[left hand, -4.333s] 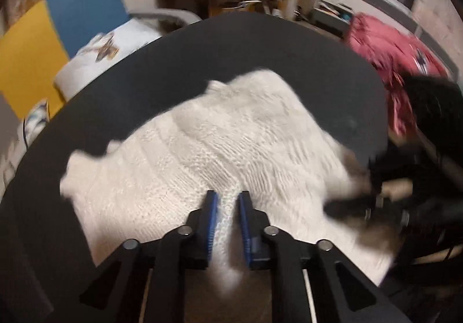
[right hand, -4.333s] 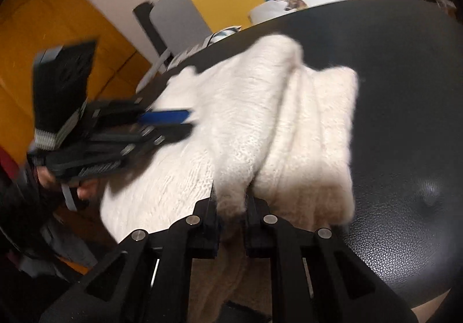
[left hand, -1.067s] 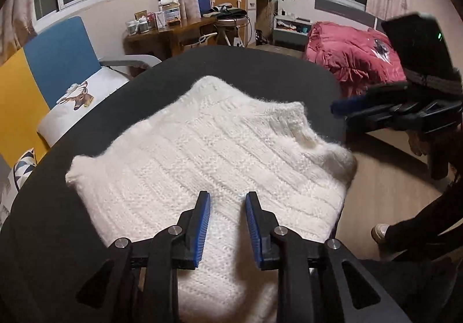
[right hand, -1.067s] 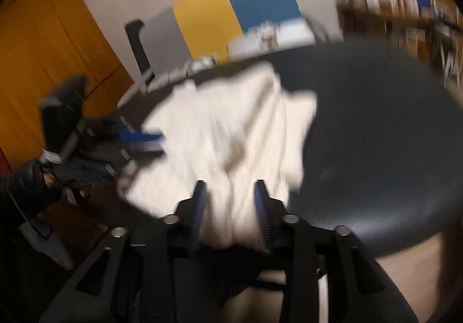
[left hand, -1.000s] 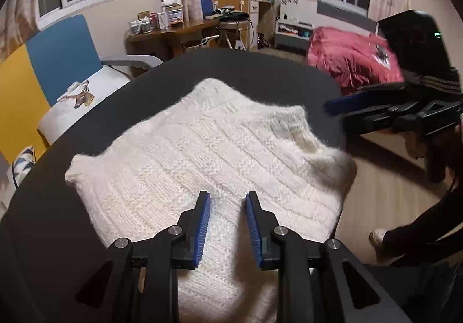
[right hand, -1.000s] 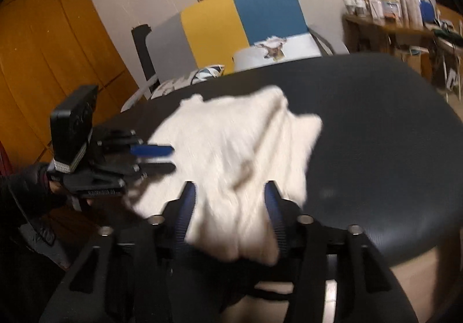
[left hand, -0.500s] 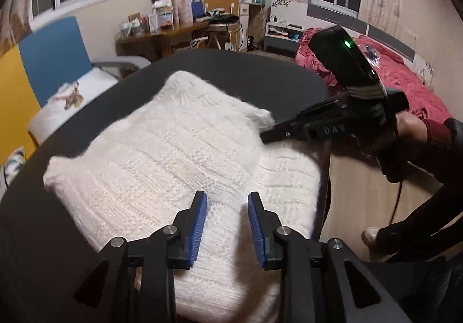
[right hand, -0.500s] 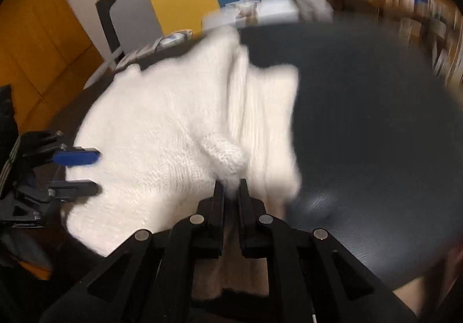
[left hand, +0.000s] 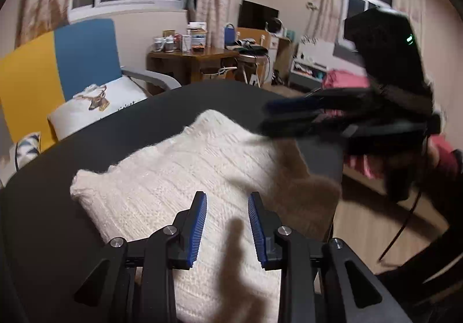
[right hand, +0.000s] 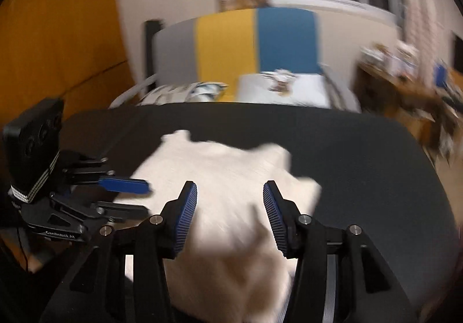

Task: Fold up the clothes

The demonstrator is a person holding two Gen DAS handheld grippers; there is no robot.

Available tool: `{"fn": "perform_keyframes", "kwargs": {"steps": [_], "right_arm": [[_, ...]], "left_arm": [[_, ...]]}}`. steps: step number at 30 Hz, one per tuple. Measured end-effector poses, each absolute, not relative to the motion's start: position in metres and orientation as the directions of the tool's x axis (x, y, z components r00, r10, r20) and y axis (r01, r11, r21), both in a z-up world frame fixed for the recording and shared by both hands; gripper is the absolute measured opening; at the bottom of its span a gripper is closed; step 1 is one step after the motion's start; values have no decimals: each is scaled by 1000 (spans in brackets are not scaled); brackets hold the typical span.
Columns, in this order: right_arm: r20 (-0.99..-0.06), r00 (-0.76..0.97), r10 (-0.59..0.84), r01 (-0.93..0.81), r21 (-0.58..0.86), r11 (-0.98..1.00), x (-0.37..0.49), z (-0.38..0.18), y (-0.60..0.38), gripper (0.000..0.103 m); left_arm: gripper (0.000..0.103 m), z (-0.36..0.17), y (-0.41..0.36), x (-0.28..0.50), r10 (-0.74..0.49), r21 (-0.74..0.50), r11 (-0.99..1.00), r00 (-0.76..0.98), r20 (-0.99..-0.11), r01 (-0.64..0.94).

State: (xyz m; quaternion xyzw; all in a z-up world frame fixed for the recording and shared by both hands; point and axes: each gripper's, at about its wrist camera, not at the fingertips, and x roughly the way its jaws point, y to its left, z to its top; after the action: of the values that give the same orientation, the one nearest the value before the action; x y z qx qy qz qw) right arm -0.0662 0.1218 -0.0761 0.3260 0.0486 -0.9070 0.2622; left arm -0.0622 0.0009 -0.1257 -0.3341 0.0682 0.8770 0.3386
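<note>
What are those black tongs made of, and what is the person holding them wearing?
Each of the tongs is a black angular frame with silver bolts and two fingers lined with ribbed blue pads. The left tongs carry a boxy black camera block with a white-patterned strap and small white lettering. The right tongs have a similar block with a green light and a black cable trailing down. The person wears dark sleeves.

The right wrist view is motion-blurred, smearing the white sweater (right hand: 231,178) and the desk clutter (right hand: 405,62). The sweater's near edge runs off the bottom behind the fingers.
</note>
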Motion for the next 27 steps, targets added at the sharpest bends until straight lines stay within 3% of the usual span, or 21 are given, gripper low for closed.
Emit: {"fn": "perform_keyframes", "kwargs": {"steps": [3,5,8,13,19,23,27], "right_arm": [[-724,-571,-386,500,66,-864,-100,-105,108,51],[-791,-509,-340,456,88,-886,-122,-134,119,45],[-762,-492,-420,419,216,-882,-123,-142,139,45],[-765,-478,-431,451,208,-868,-127,-123,134,45],[-703,-521,-484,567,139,-812,-140,-76,110,47],[-833,-424,-356,523,96,-847,-180,-113,94,47],[-827,-405,-391,477,174,-861,-188,-137,111,45]], "left_arm": [[29,-147,9,-73,513,-141,-779,-492,-703,-611],[30,-154,8,-75,526,-186,-778,-461,-715,-600],[30,-146,-3,-76,573,-246,-773,-478,-666,-584],[30,-128,-44,-100,560,-323,-822,-566,-604,-469],[30,-140,-65,-159,476,-381,-879,-549,-687,-286],[30,-171,-56,-194,418,-370,-908,-437,-796,-196],[30,-173,-54,-201,427,-384,-904,-423,-799,-186]]}}
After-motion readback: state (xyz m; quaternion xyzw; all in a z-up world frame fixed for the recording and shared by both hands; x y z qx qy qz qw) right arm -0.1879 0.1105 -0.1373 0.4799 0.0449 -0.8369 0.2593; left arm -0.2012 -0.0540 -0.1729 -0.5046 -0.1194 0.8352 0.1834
